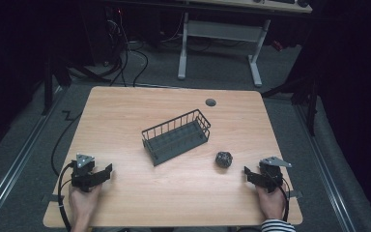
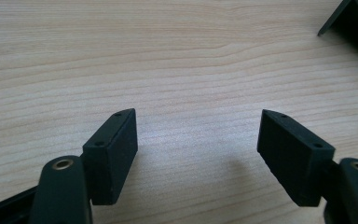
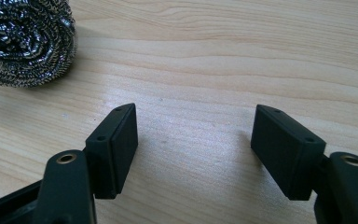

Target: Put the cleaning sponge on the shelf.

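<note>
A dark grey wire basket stands at an angle in the middle of the wooden table; one corner of it reaches into the left gripper view. A steel wool scourer lies to the right of the basket, on bare wood. My left gripper rests low at the front left, pointing right, open over bare table. My right gripper sits at the front right, pointing left toward the scourer. It is open with nothing between its jaws, and a short gap separates it from the scourer.
A round cable hole is near the table's far edge. Beyond the table stand another desk's white legs, with cables on the floor. Bare wood stretches between the two grippers along the front edge.
</note>
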Demonstrator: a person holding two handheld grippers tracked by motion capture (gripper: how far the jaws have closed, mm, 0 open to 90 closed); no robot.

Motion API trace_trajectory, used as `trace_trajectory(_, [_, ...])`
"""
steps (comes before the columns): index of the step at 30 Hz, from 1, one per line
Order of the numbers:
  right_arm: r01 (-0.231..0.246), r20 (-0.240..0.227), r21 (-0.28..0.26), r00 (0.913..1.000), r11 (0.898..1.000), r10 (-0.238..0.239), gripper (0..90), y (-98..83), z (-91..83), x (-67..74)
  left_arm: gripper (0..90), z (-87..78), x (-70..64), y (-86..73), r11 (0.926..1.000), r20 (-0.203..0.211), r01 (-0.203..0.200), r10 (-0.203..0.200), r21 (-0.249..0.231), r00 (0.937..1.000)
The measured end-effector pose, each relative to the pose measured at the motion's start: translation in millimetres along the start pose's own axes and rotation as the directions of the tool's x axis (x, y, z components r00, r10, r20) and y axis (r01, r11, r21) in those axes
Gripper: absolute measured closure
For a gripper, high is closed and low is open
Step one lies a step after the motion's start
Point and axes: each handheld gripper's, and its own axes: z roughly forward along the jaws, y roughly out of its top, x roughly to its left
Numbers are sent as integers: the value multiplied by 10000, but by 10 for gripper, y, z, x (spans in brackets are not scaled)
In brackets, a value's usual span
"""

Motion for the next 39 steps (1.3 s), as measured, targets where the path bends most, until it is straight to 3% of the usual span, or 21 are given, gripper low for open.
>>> trace_trajectory(4, [-3,-1,-1,10000,10000,3,320,0,0,0,295,35,-3,0,10000,167,62,-63,67,9998])
trace_trajectory(11, [-1,0,-1,10000,10000,1,320,0,0,0,295,52,-10,0,10000,11,14,-14,27,10000])
trace_trajectory(21, [14,-8,-2,10000,10000,-14,319,1,1,-2,287,67,-57,0,9995,-298,-299,302,99,9991])
trace_trajectory(24, [17,-54,13,10000,10000,-17,310,1,0,-1,280,78,-98,2,9979,-514,-598,610,242,9968])
trace_trajectory(39, [157,-462,338,9988,9993,-142,276,10,-41,9,255,79,-103,0,9980,-485,-569,581,259,9971])
